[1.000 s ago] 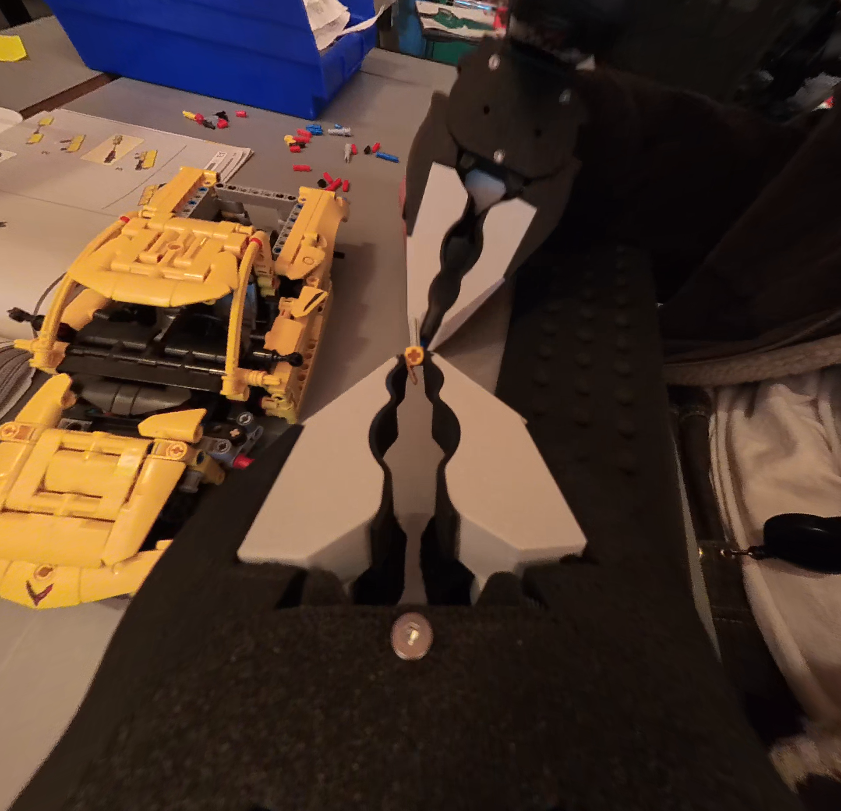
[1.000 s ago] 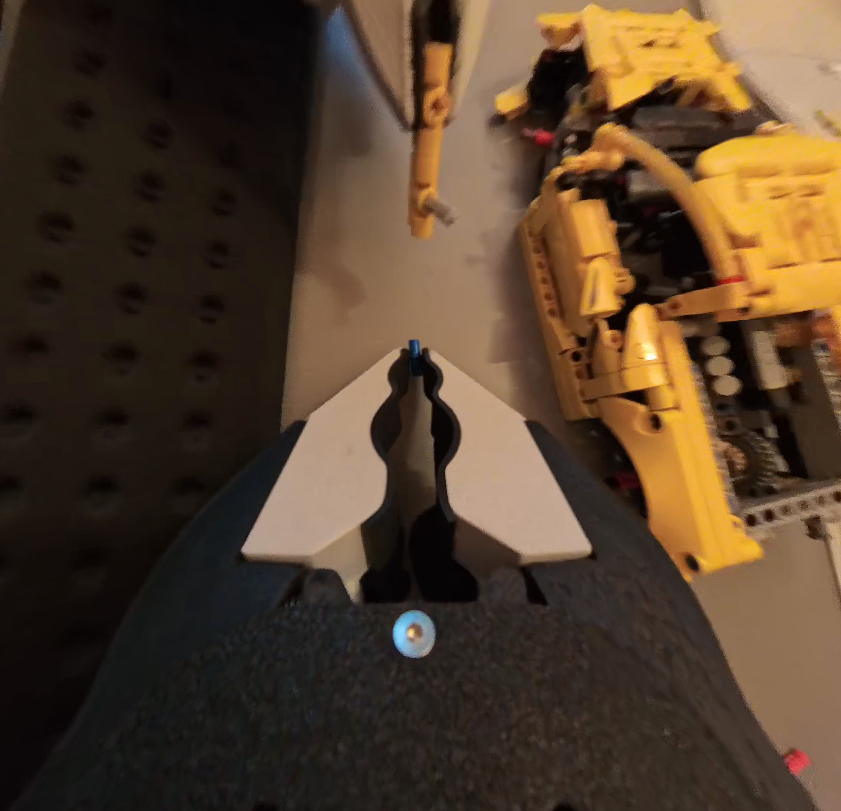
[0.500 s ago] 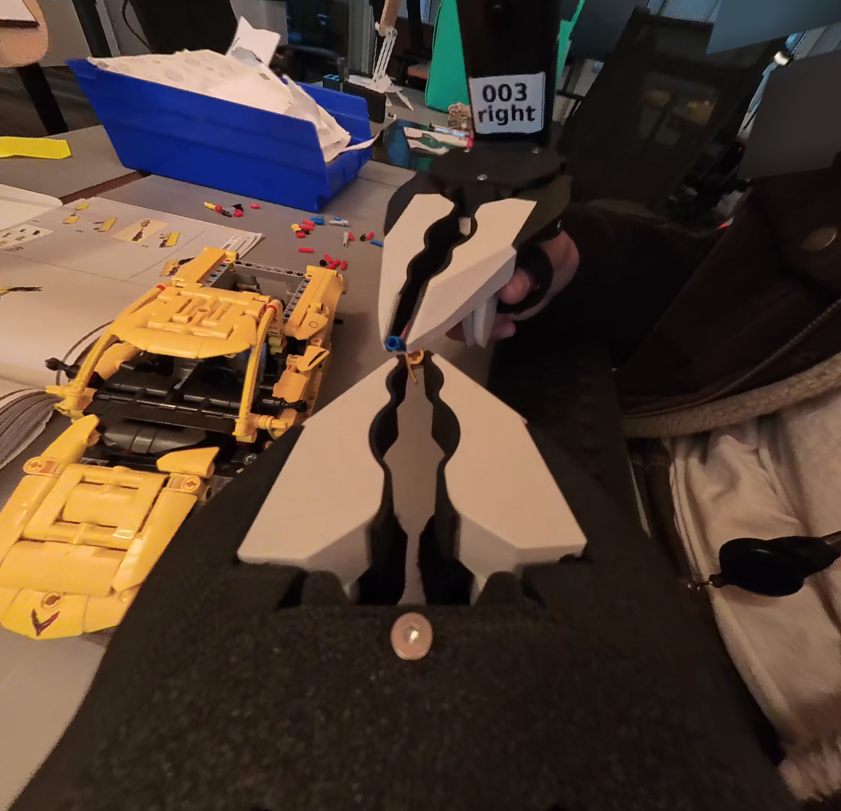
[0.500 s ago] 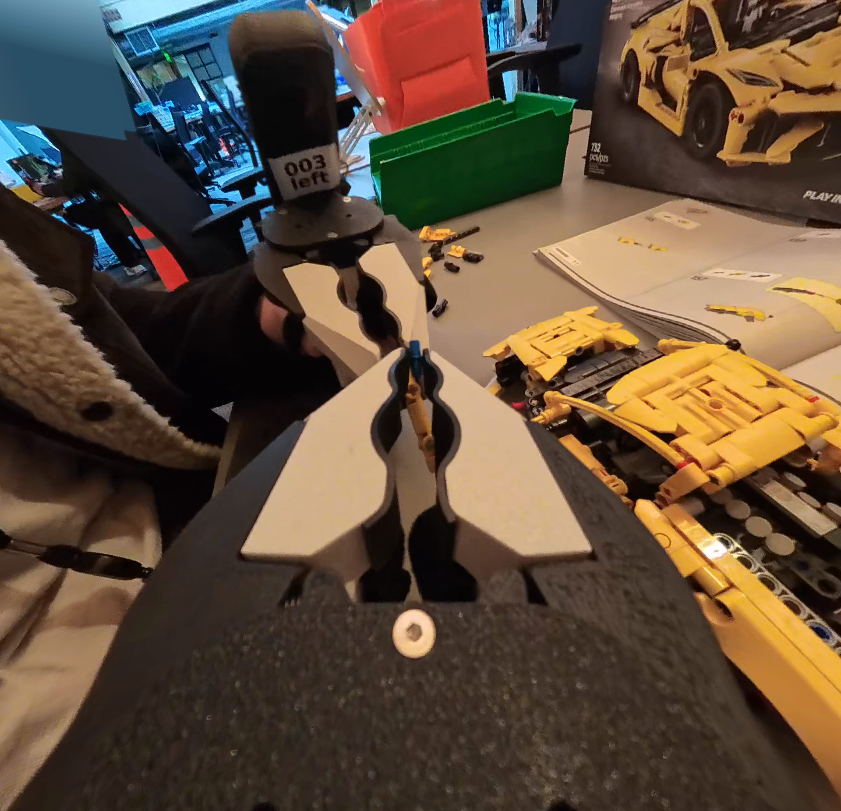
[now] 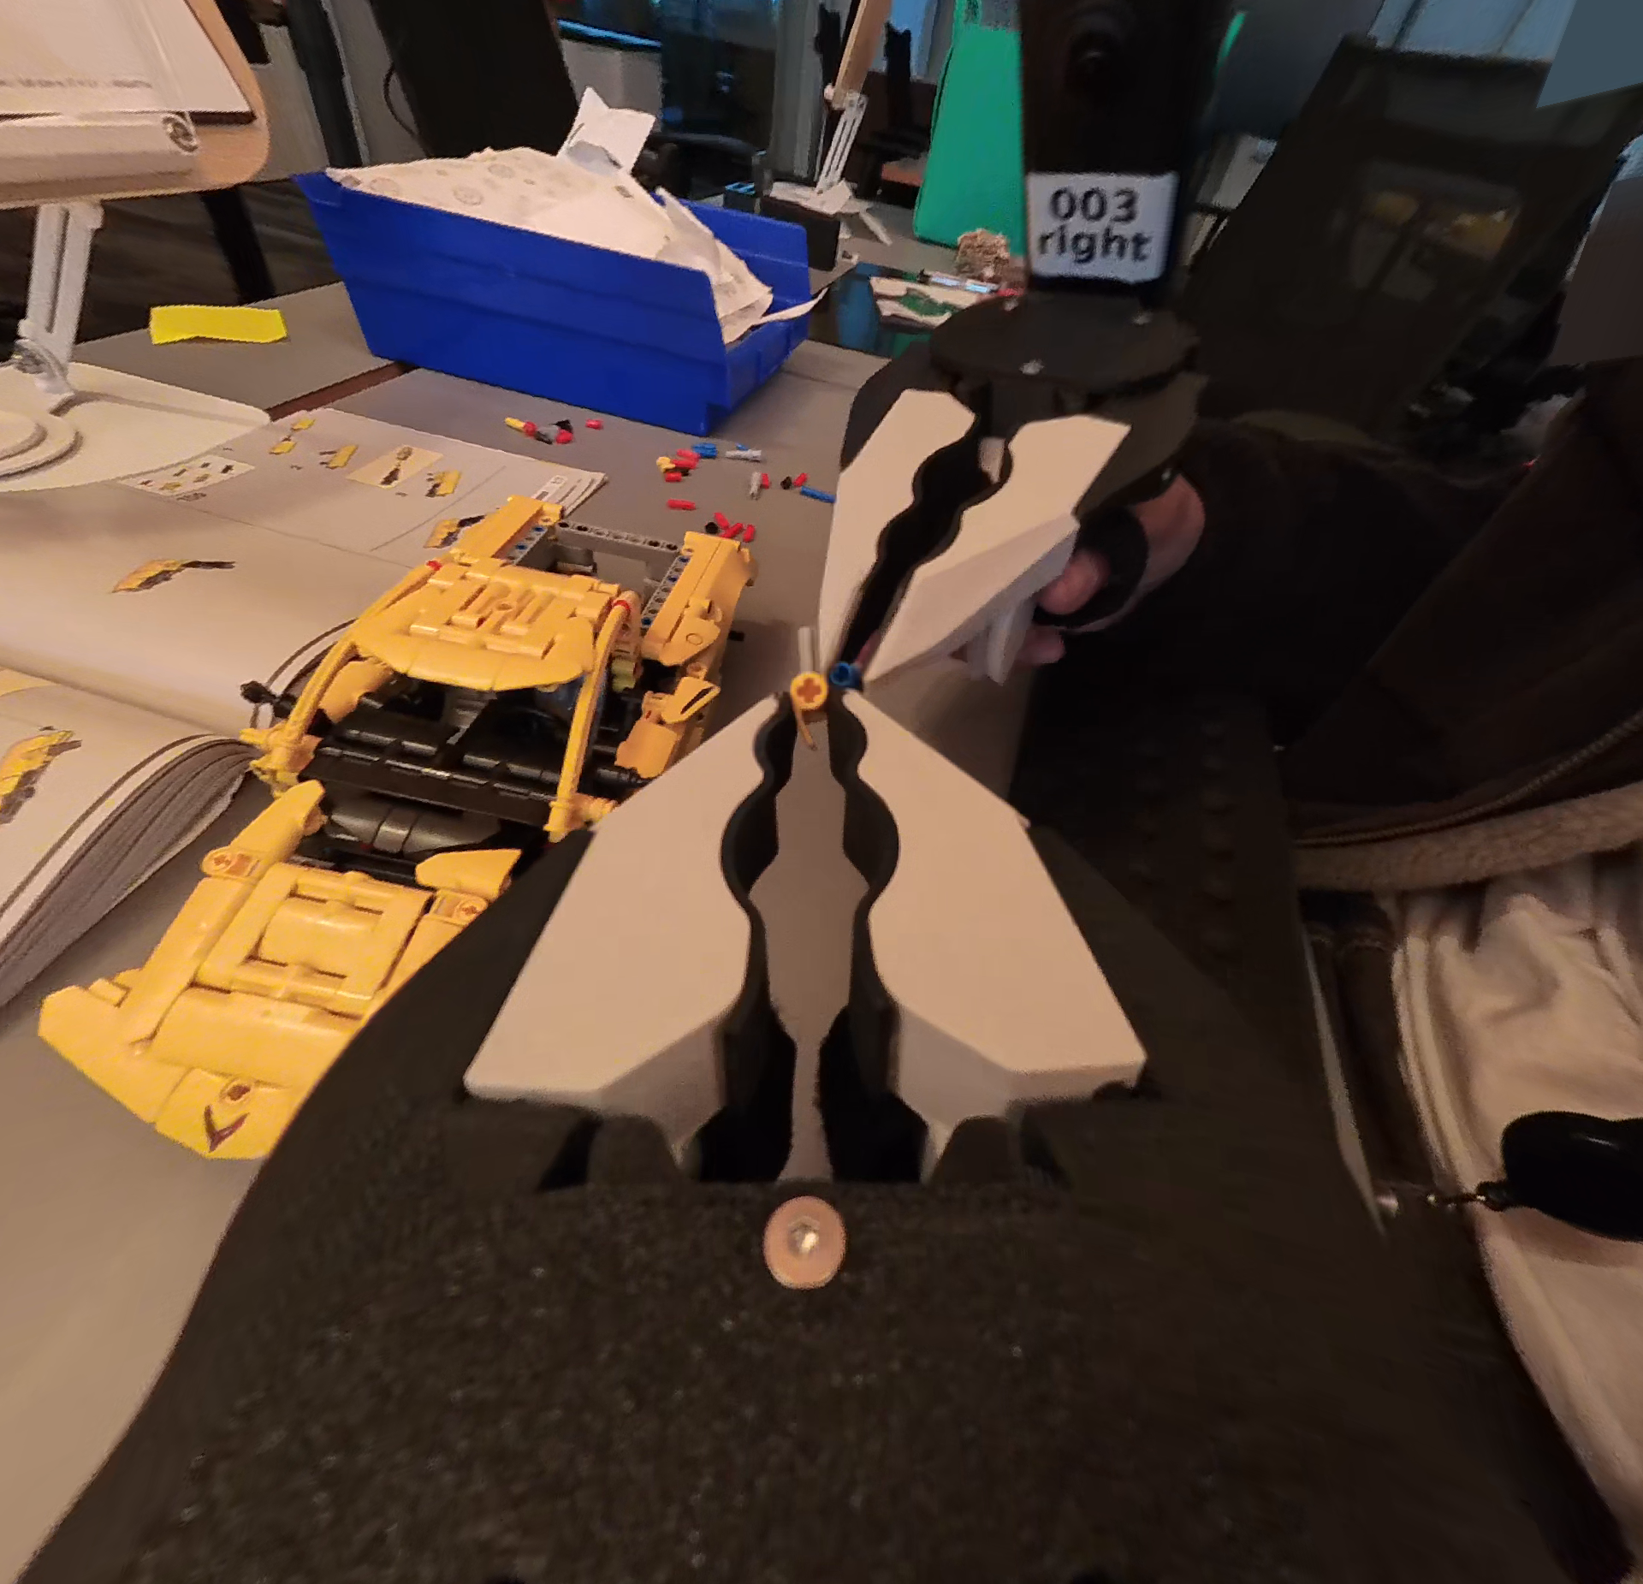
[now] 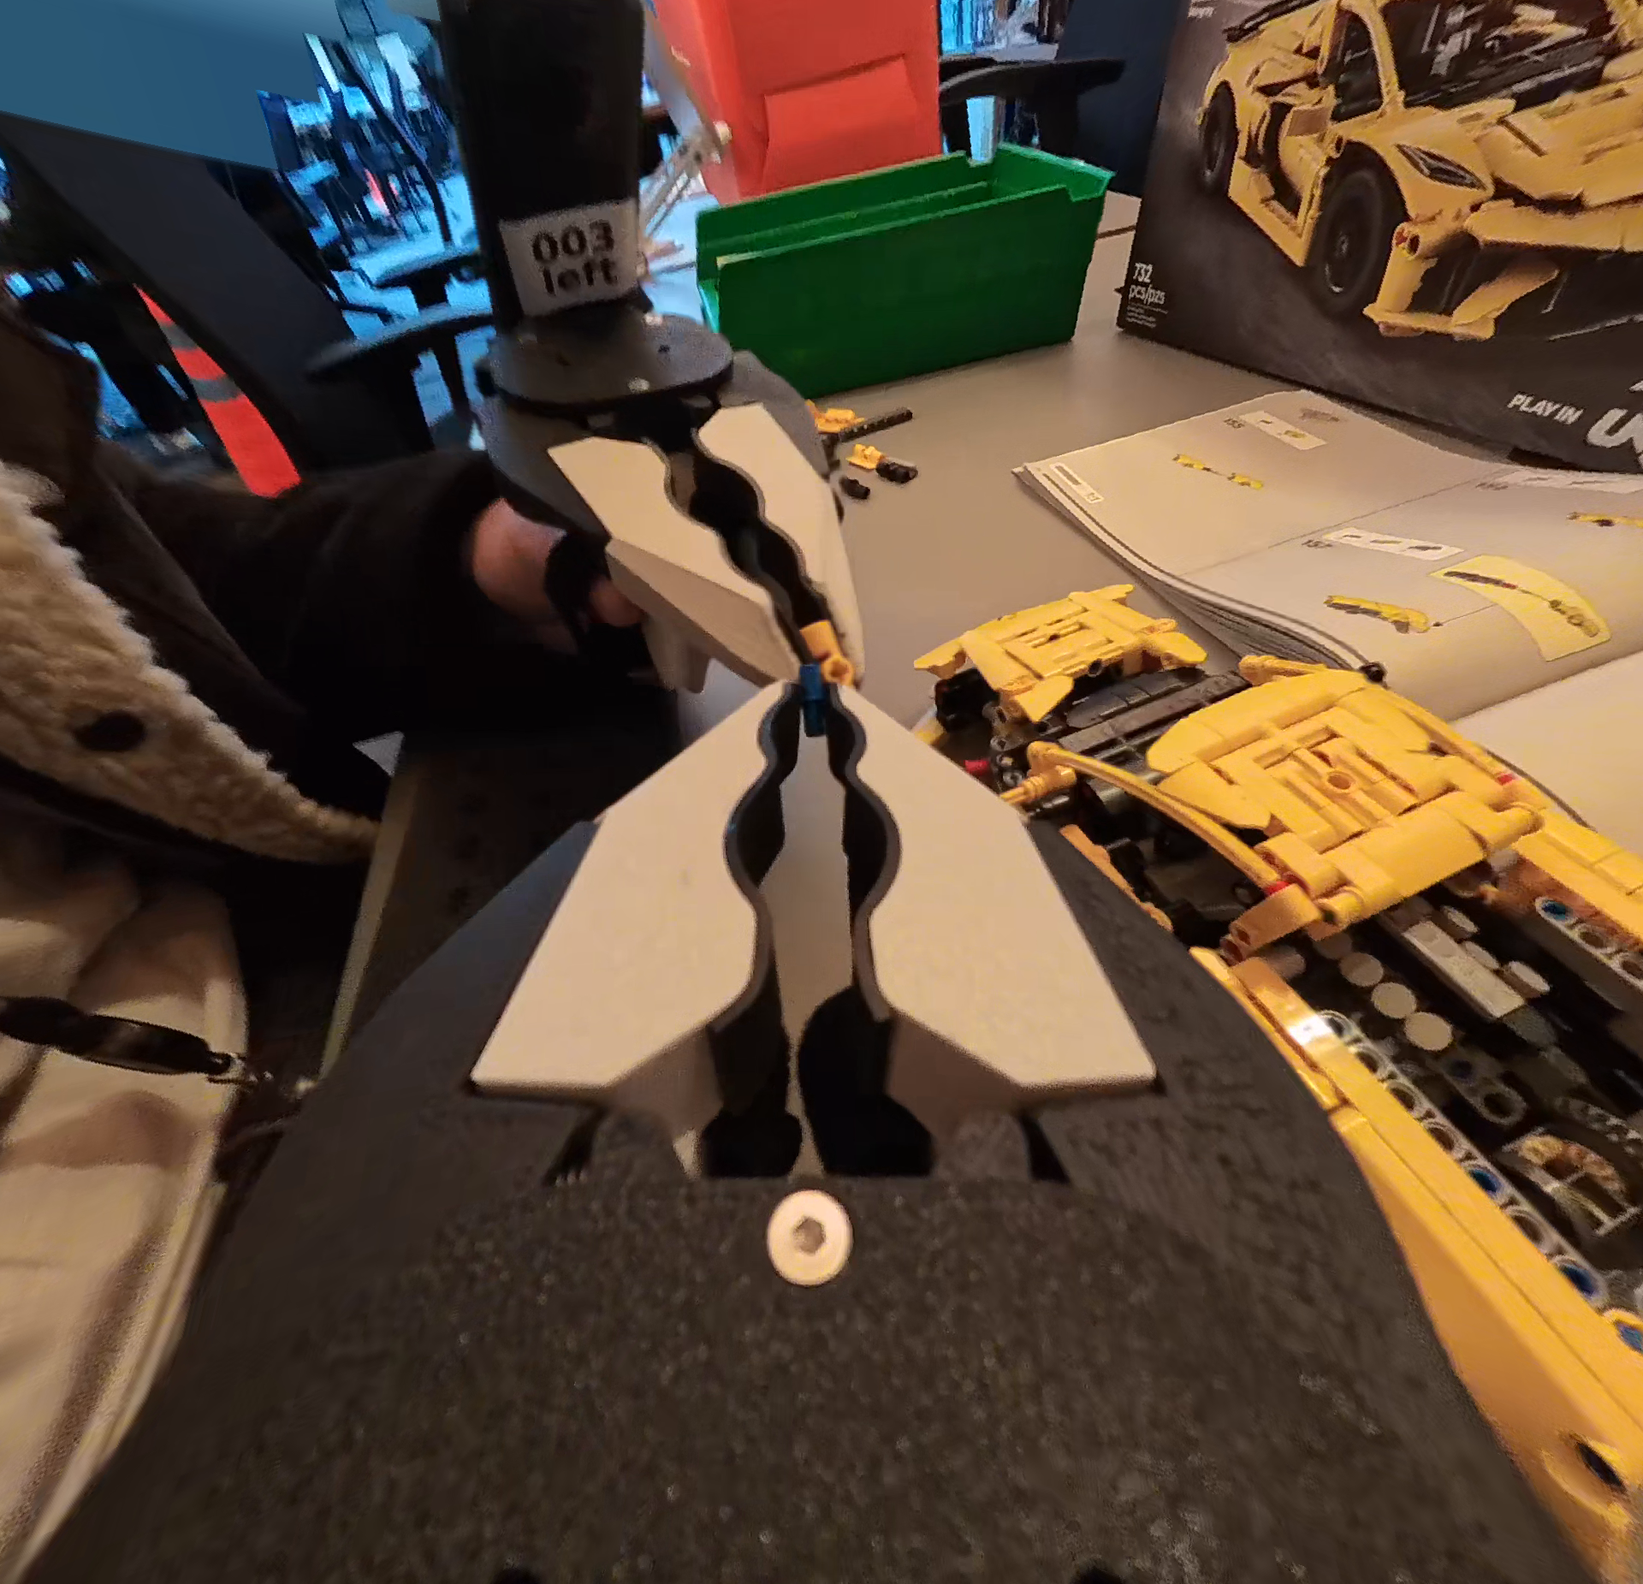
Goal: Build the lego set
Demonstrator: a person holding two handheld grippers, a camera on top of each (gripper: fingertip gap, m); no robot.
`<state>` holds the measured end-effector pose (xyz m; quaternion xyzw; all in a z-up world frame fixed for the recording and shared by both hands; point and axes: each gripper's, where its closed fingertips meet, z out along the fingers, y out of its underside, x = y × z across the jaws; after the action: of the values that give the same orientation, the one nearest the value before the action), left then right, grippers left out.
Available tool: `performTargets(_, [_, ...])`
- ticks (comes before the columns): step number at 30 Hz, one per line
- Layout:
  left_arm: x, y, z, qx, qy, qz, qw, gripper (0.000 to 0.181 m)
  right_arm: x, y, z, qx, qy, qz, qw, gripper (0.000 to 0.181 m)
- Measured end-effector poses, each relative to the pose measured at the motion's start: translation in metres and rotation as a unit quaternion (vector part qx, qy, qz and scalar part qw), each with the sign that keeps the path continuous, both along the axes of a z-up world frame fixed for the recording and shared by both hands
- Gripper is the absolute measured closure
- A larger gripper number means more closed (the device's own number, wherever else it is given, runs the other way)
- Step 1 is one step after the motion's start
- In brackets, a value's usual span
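My left gripper (image 5: pixel 811 704) is shut on a thin yellow lego piece (image 5: pixel 809 692) with a grey axle sticking out of it. My right gripper (image 6: pixel 811 698) is shut on a small blue pin (image 6: pixel 811 707). The two grippers meet tip to tip in the air, the blue pin (image 5: pixel 843 674) right beside the yellow piece (image 6: pixel 822 648). The right gripper (image 5: pixel 855 663) shows in the left wrist view and the left gripper (image 6: pixel 822 666) shows in the right wrist view. The partly built yellow lego car (image 5: pixel 373 768) (image 6: pixel 1316 883) sits on the grey table beside them.
An open instruction booklet (image 5: pixel 178 563) (image 6: pixel 1334 545) lies by the car. A blue bin (image 5: pixel 551 314) with paper stands at the back, loose small pins (image 5: pixel 711 465) in front of it. A green bin (image 6: pixel 898 261), the set's box (image 6: pixel 1422 190) and loose parts (image 6: pixel 867 457) stand beyond. Left and right tips are no more than a few centimetres apart.
Both grippers have swung up from pointing down at the table to level, and have come together tip to tip. The blue pin is now closer beside the yellow piece.
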<state>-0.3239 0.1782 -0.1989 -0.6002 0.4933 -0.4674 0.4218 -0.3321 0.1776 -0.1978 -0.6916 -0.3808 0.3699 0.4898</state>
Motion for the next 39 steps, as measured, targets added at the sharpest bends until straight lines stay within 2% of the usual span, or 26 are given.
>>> performTargets(4, [0.000,0.007,-0.011,0.038,0.039,0.027,0.998,0.175,-0.001,0.005,-0.010,0.018,-0.047,-0.024,0.998,0.176])
performTargets(9, [-0.002,0.017,-0.012,0.088,0.060,0.066,0.992,0.175,-0.004,0.009,-0.020,-0.053,-0.032,-0.047,0.997,0.176])
performTargets(12, [-0.001,0.015,-0.011,0.098,0.057,0.065,0.991,0.175,-0.008,0.011,-0.023,-0.083,-0.015,-0.060,0.995,0.176])
performTargets(19, [-0.005,0.022,-0.006,0.090,0.043,0.078,0.992,0.175,-0.007,0.011,-0.011,-0.127,0.061,-0.049,0.989,0.176])
performTargets(33, [-0.002,0.017,-0.002,0.091,0.030,0.068,0.993,0.175,-0.011,0.008,-0.008,-0.165,0.100,-0.026,0.981,0.176])
performTargets(39, [-0.001,0.012,0.003,0.139,0.028,0.067,0.988,0.175,-0.011,0.002,-0.004,-0.204,0.136,0.009,0.969,0.177])
